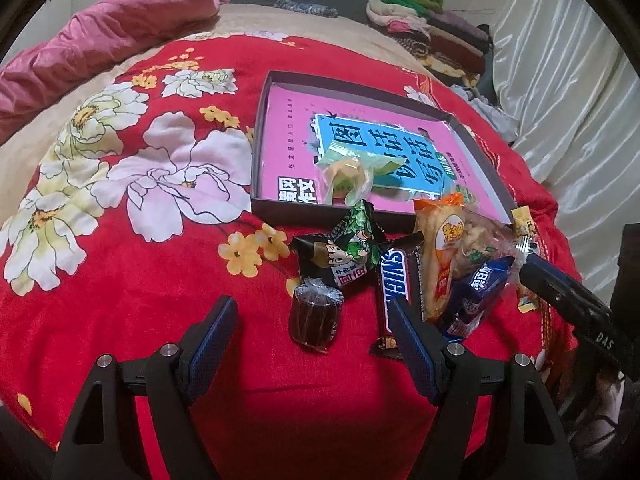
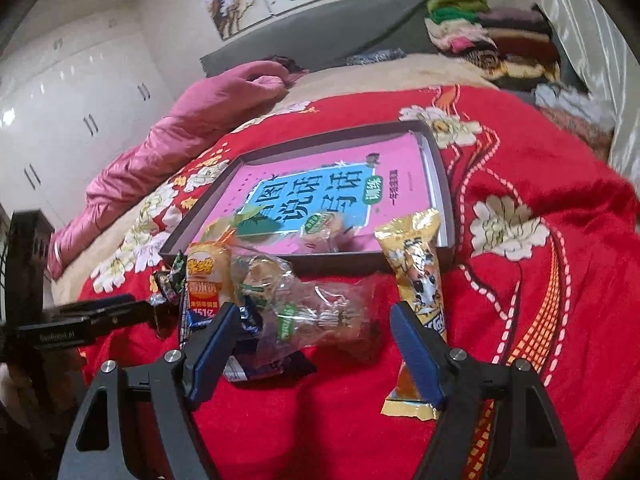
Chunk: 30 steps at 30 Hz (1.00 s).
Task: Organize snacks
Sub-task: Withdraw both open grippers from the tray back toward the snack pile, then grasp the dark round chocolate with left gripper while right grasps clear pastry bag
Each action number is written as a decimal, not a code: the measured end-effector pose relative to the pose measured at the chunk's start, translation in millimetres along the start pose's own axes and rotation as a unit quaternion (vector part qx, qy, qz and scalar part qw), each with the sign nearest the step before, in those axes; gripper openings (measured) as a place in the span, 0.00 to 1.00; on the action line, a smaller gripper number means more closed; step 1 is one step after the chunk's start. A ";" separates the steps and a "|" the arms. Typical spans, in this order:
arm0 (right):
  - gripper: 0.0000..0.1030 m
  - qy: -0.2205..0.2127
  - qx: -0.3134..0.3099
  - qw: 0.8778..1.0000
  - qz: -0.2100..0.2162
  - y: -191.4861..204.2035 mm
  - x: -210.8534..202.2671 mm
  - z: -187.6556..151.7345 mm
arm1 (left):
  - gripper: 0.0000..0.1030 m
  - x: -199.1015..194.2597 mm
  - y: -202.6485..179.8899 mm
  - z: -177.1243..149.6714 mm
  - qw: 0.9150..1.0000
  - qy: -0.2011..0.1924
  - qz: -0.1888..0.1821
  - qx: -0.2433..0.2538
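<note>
A pile of snacks lies on the red flowered bedspread (image 1: 120, 280) in front of a shallow dark box (image 1: 259, 140) lined with a pink book. My left gripper (image 1: 314, 316) is open, with a dark round wrapped sweet (image 1: 316, 316) lying between its fingers, untouched. Beside it are a Snickers bar (image 1: 394, 280), a green-black packet (image 1: 348, 248), an orange rice-cracker pack (image 1: 440, 260) and a blue biscuit pack (image 1: 476, 296). My right gripper (image 2: 314, 320) is open astride a clear-wrapped pastry (image 2: 320, 308); a yellow packet (image 2: 420, 280) lies by its right finger. One green-wrapped snack (image 1: 348, 172) sits in the box.
A pink quilt (image 1: 100, 40) is bunched at the far left of the bed. Folded clothes (image 1: 432, 36) are stacked at the far right by a white curtain (image 1: 560, 80). A grey headboard (image 2: 320, 28) and white wardrobe doors (image 2: 72, 92) stand behind.
</note>
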State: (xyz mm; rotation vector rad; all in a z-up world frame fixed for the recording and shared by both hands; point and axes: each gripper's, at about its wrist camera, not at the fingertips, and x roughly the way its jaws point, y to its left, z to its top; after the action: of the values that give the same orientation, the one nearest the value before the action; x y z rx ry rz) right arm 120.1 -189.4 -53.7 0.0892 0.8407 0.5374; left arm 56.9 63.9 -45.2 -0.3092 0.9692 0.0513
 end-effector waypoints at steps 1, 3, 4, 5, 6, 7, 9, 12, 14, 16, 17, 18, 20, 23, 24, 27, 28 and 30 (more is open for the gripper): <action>0.75 0.003 0.008 1.000 0.003 -2.9 1.9 0.0 | 0.76 0.3 0.1 -0.2 1.000 0.001 0.001 0.000; 0.75 0.001 0.011 1.000 0.003 -5.8 2.1 0.3 | 0.76 0.7 0.8 -0.7 1.000 0.001 0.002 -0.002; 0.75 0.000 0.011 1.000 0.002 -6.2 2.0 0.5 | 0.76 1.2 1.3 -1.0 1.000 0.001 0.003 -0.002; 0.75 0.000 0.010 1.000 0.005 -6.1 1.8 0.7 | 0.76 1.9 1.5 -1.2 1.000 0.002 0.003 -0.002; 0.75 0.000 0.008 1.000 0.008 -5.5 2.7 0.9 | 0.76 2.7 1.9 -1.3 1.000 0.002 0.004 -0.002; 0.75 0.001 0.005 1.000 0.007 -4.7 3.8 0.8 | 0.76 3.3 2.2 -1.7 1.000 0.002 0.005 -0.002; 0.74 0.006 0.000 1.000 0.008 -2.7 6.5 0.8 | 0.76 4.7 3.2 -1.7 1.000 0.002 0.007 -0.002; 0.72 0.006 0.000 1.000 0.014 -2.5 10.3 1.6 | 0.76 6.5 4.4 -2.3 1.000 0.001 0.011 0.000; 0.72 0.007 0.008 1.000 0.019 -5.3 13.1 2.1 | 0.76 7.8 6.1 -2.7 1.000 0.001 0.013 -0.003; 0.72 0.009 0.014 1.000 0.022 -8.6 15.5 2.4 | 0.77 9.1 7.8 -3.0 1.000 -0.001 0.011 -0.006; 0.71 0.009 0.017 1.000 0.021 -9.8 17.0 3.2 | 0.77 9.7 8.0 -3.0 1.000 -0.002 0.010 -0.007; 0.68 0.014 0.014 1.000 0.016 -9.7 19.9 3.4 | 0.77 10.3 8.1 -3.0 1.000 -0.002 0.007 -0.008; 0.68 0.023 0.008 1.000 0.013 -8.0 26.4 3.4 | 0.71 11.1 6.9 -2.9 1.000 -0.004 0.004 -0.005; 0.67 0.026 -0.011 1.000 0.006 -2.2 32.4 4.4 | 0.66 14.0 3.7 -2.9 1.000 -0.002 0.000 0.001; 0.67 0.026 -0.014 1.000 0.006 -1.1 33.6 4.3 | 0.66 15.7 2.5 -3.1 1.000 0.000 -0.002 0.002; 0.66 0.030 -0.015 0.999 0.007 -2.3 36.7 4.2 | 0.65 19.0 0.1 -3.1 1.000 0.002 -0.003 0.004; 0.66 0.031 -0.015 0.999 0.007 -3.2 37.5 4.1 | 0.65 20.5 -0.1 -2.8 1.000 0.003 -0.004 0.003; 0.67 0.032 -0.021 0.999 0.005 -2.8 39.8 4.5 | 0.65 23.0 -0.7 -2.8 1.000 0.004 -0.004 0.003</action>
State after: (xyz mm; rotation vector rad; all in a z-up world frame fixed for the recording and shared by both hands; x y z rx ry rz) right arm 146.1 -171.8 -78.7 0.0379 0.8912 0.5688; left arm 67.8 60.3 -65.3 -0.3078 0.9766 0.0400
